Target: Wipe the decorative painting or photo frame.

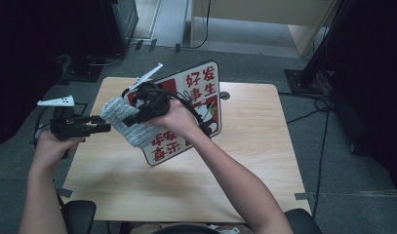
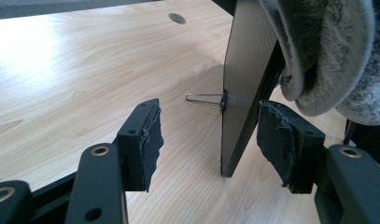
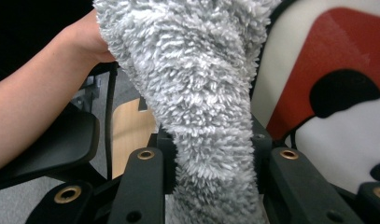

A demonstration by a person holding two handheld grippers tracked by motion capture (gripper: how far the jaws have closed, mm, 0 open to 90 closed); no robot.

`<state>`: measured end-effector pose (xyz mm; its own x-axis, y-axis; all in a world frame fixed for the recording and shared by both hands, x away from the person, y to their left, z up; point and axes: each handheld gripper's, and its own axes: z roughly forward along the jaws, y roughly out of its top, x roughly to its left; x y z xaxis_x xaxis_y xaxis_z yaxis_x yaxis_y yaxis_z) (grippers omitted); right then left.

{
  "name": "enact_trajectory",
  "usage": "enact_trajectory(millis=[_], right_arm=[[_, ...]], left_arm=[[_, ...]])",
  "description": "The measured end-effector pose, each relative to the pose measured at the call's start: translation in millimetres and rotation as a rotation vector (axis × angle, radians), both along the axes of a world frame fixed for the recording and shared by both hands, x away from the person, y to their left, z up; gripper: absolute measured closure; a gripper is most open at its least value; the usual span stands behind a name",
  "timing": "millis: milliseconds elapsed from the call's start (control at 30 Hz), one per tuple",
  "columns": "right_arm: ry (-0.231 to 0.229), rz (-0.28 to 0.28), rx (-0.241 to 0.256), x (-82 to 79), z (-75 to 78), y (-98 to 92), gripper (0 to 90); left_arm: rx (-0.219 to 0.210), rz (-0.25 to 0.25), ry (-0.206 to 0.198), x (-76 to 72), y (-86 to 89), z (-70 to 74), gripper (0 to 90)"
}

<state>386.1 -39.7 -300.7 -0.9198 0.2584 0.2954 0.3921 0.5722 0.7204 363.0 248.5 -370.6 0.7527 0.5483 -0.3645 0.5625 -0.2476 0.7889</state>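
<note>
A white board with red characters and a panda picture stands tilted on the wooden table. My right gripper is shut on a grey fluffy cloth, which lies against the board's left face. In the right gripper view the cloth rises from between the jaws, with the board behind it. My left gripper is open at the board's left edge. In the left gripper view the board's thin dark edge stands between the jaws of my left gripper, touching neither pad; the cloth hangs at upper right.
A thin wire loop sticks out from the board's edge just above the tabletop. A cable hole sits behind the board. Black stands and cables ring the table on the grey floor. A chair is at the near left corner.
</note>
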Motion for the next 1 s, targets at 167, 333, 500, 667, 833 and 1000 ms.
enact_trajectory(millis=[167, 333, 500, 667, 833, 1000], right_arm=[[0.007, -0.005, 0.0, -1.2, -3.7, -1.7, 68.5], [0.016, -0.009, -0.001, -2.3, -8.4, -2.9, 68.5], [0.031, -0.01, -0.009, -3.0, -14.5, -3.9, 68.4], [0.035, -0.003, -0.023, -3.9, -20.3, -4.7, 68.4], [0.041, -0.008, -0.029, -6.1, -25.9, -5.4, 68.3], [0.026, -0.007, -0.035, -8.4, -32.8, -7.1, 68.1]], left_arm=[[0.005, -0.003, 0.004, 0.0, -0.6, -0.1, 39.9], [0.002, -0.007, 0.008, 0.4, -0.4, -0.8, 39.1], [-0.001, -0.002, 0.014, 0.6, 0.6, -0.9, 38.5], [0.0, -0.013, 0.03, 1.5, 0.3, -1.3, 38.3], [0.001, -0.007, 0.031, 2.0, 0.3, -1.8, 37.6], [0.0, -0.007, 0.041, 2.2, 1.4, -1.9, 37.6]])
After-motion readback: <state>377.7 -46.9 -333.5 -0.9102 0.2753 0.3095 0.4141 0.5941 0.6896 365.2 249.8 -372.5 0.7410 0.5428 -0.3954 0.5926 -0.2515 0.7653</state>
